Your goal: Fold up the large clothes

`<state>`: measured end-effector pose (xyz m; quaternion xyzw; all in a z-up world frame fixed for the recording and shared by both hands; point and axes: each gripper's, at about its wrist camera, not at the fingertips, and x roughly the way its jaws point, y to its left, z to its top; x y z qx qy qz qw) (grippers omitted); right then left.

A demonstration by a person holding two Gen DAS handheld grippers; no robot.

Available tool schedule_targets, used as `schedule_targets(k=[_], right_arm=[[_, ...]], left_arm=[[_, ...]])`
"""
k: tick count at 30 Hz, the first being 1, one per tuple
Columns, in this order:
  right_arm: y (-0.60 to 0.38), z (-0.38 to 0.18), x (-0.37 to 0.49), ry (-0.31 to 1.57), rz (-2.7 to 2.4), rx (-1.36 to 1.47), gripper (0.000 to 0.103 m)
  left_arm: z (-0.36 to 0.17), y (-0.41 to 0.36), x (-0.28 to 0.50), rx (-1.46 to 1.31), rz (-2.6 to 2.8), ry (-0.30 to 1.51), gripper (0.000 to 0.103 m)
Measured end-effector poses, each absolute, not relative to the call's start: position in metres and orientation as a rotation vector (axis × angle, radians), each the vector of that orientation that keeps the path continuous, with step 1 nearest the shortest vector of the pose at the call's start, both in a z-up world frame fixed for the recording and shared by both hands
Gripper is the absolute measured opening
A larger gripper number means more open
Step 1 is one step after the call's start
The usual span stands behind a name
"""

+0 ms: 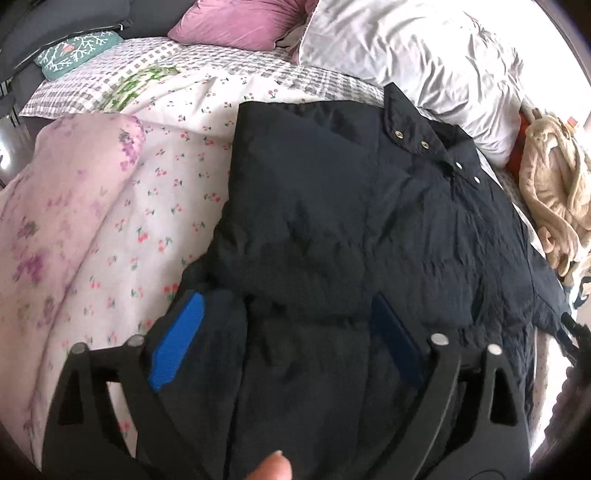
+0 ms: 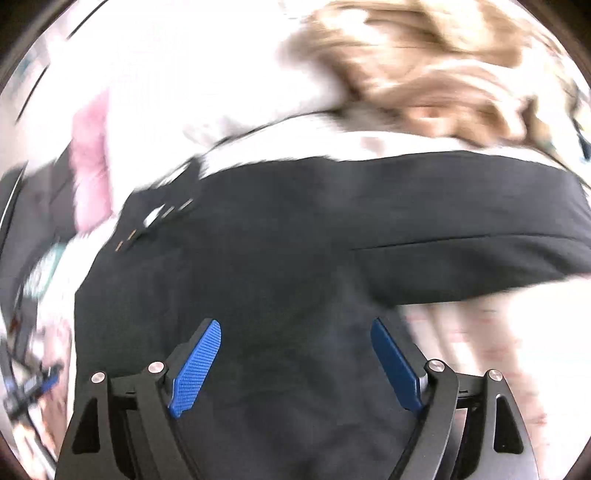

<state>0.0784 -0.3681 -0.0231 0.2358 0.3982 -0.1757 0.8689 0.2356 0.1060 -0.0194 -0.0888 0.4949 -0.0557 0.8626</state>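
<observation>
1. Between the blue pads (image 1: 177,341) of the left gripper (image 1: 284,321): jaws spread wide, nothing pinched; the dark fabric of the navy jacket (image 1: 369,229) lies below the gap, pads clear of it
2. At the lower edge of the left wrist view: a fingertip (image 1: 275,467) of the person, just showing beneath the gripper frame
3. Right gripper (image 2: 295,354): jaws likewise wide apart, blue pads (image 2: 195,369) on either side of dark cloth but not pressing it; the view is heavily blurred
4. Navy jacket (image 2: 295,240): spread flat on the bed, collar toward the pillows, a row of metal snaps (image 1: 424,144) along the collar edge; one side appears folded over the body, leaving a straight left edge
5. Cherry-print sheet (image 1: 166,206): white, under the jacket and to its left
6. Pink floral quilt (image 1: 62,221): bunched at the left of the sheet
7. Checked cover (image 1: 92,88): grey and white, beyond the cherry sheet
8. White duvet (image 1: 424,62): crumpled, just past the jacket collar
9. Mauve cushion (image 1: 236,22): at the head of the bed
10. Teal cushion (image 1: 74,51): with white coral pattern, far left
11. Beige garment (image 1: 554,192): heaped at the right of the jacket; seen as a tan blur (image 2: 424,74) in the right wrist view
</observation>
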Motion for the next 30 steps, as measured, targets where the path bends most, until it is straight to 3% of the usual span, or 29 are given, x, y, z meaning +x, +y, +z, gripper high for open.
schedule_targets(k=[10, 20, 21, 23, 25, 30], right_arm=[[-0.523, -0.039, -0.045, 0.774, -0.669, 0.778, 0.085], [-0.569, -0.046, -0.046, 0.586, -0.717, 0.904, 0.085], [-0.572, -0.046, -0.042, 0.574, -0.735, 0.919, 0.081], [-0.578, -0.045, -0.041, 0.570, -0.757, 0.932, 0.059], [-0.577, -0.037, -0.042, 0.589, -0.788, 0.907, 0.013], [-0.542, 0.015, -0.024, 0.508, -0.763, 0.683, 0.008]], left_arm=[[-0.028, 0.103, 0.195, -0.349, -0.195, 0.994, 0.102], [-0.042, 0.094, 0.198, -0.434, -0.225, 1.010, 0.102], [-0.043, 0.095, 0.198, -0.446, -0.225, 1.011, 0.102], [-0.046, 0.098, 0.199, -0.465, -0.221, 1.014, 0.102], [-0.048, 0.100, 0.201, -0.479, -0.219, 1.022, 0.102], [-0.046, 0.105, 0.204, -0.524, -0.213, 1.007, 0.102]])
